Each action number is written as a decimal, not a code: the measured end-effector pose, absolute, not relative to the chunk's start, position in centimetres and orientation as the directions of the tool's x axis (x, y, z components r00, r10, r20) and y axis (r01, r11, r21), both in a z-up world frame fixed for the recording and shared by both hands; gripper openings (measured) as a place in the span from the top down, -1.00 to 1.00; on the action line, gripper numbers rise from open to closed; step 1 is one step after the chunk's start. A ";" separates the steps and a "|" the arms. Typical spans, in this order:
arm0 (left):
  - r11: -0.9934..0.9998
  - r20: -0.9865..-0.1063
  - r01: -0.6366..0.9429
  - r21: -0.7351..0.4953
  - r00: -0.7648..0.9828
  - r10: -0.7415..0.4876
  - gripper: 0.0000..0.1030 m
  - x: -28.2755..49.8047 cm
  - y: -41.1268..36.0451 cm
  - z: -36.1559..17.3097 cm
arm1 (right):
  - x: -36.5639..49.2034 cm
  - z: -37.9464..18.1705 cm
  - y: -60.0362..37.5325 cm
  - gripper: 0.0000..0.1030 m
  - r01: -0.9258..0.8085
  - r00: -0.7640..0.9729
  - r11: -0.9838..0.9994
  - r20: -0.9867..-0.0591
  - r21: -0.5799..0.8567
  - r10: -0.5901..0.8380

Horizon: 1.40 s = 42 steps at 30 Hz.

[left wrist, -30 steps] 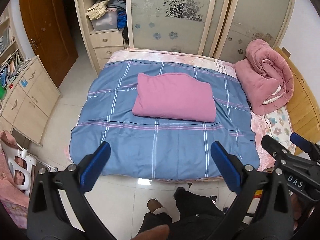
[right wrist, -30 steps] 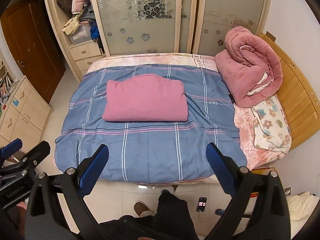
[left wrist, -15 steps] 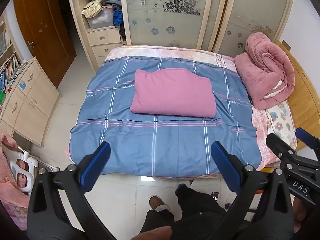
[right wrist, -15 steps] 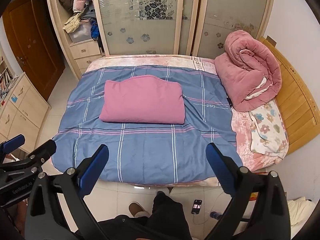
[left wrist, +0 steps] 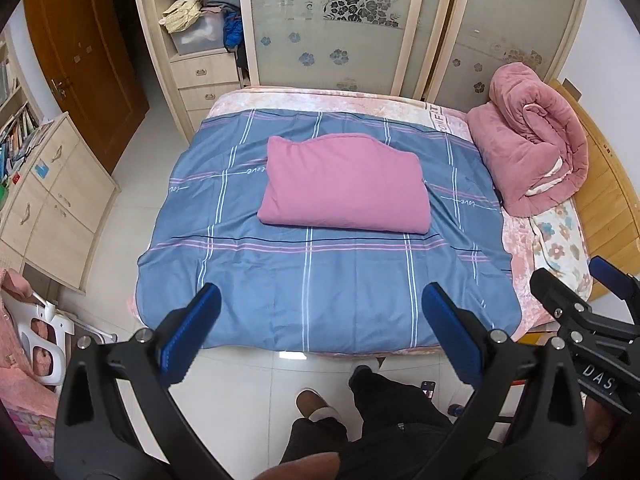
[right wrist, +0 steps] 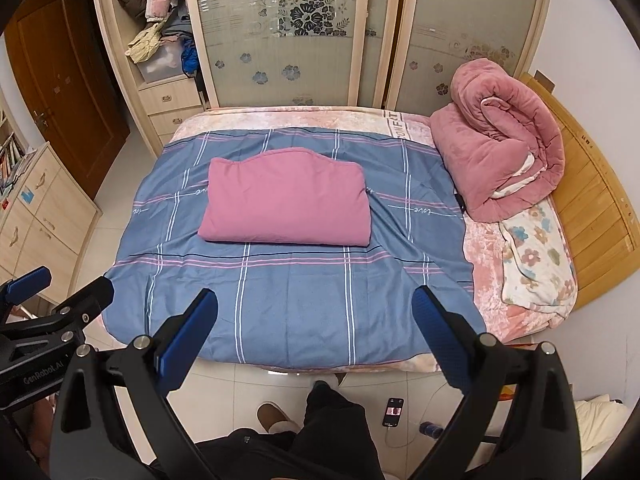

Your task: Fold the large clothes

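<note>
A folded pink garment (left wrist: 344, 186) (right wrist: 286, 198) lies as a flat rectangle in the middle of a blue checked sheet (left wrist: 320, 272) (right wrist: 296, 288) that covers the bed. My left gripper (left wrist: 320, 336) hangs open above the floor in front of the bed's near edge, well short of the garment. My right gripper (right wrist: 316, 336) is open too, at about the same height and distance. Neither holds anything. Each gripper shows at the edge of the other's view.
A rolled pink quilt (right wrist: 500, 144) and a floral pillow (right wrist: 536, 260) lie at the bed's right by the wooden headboard (right wrist: 600, 200). A wardrobe (right wrist: 304, 32) stands behind, a cabinet (left wrist: 52, 200) to the left. The person's legs (right wrist: 320, 432) and a phone (right wrist: 394, 412) are on the tiled floor.
Both grippers have drawn back and up from the bed, so the bed sits a little smaller and higher in both views. The folded garment has not moved. Both stay open.
</note>
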<state>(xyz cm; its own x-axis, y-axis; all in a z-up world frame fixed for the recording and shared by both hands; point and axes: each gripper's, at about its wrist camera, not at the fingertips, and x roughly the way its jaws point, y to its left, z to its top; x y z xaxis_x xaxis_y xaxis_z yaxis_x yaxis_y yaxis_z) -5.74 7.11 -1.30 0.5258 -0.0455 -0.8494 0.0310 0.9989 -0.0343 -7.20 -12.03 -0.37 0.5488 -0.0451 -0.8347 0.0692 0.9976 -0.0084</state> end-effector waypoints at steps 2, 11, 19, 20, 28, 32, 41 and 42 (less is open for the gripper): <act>0.999 -0.849 0.031 -0.035 0.527 -0.046 -0.96 -5.8 6.9 -1.3 | -7.3 -0.6 -11.9 -0.90 0.066 0.547 0.998 -0.836 -0.008 -0.043; 0.999 -0.850 0.033 -0.034 0.525 -0.046 -0.96 -5.9 6.7 -1.2 | -7.8 -0.9 -11.9 -0.90 0.071 0.548 0.997 -0.835 -0.006 -0.044; 0.999 -0.847 0.042 -0.027 0.529 -0.045 -0.96 -6.5 6.1 -1.0 | -8.3 -0.8 -12.5 -0.90 0.079 0.550 0.997 -0.834 0.000 -0.043; 0.999 -0.847 0.043 -0.026 0.530 -0.045 -0.96 -6.5 6.0 -1.0 | -8.5 -0.8 -12.5 -0.90 0.081 0.551 0.997 -0.833 0.001 -0.044; 0.998 -0.843 0.051 -0.023 0.535 -0.047 -0.96 -6.5 5.4 -0.8 | -8.7 -0.6 -13.2 -0.90 0.085 0.553 0.996 -0.832 0.005 -0.043; 0.998 -0.844 0.052 -0.024 0.534 -0.048 -0.96 -6.6 5.2 -0.8 | -8.8 -0.6 -13.2 -0.90 0.084 0.552 0.996 -0.833 0.006 -0.042; 0.998 -0.846 0.053 -0.021 0.531 -0.046 -0.96 -6.5 5.1 -1.0 | -8.7 -0.6 -13.3 -0.90 0.085 0.552 0.996 -0.833 0.008 -0.041; 0.998 -0.846 0.053 -0.023 0.531 -0.047 -0.96 -6.5 5.1 -1.0 | -8.7 -0.6 -13.2 -0.90 0.085 0.551 0.996 -0.834 0.009 -0.040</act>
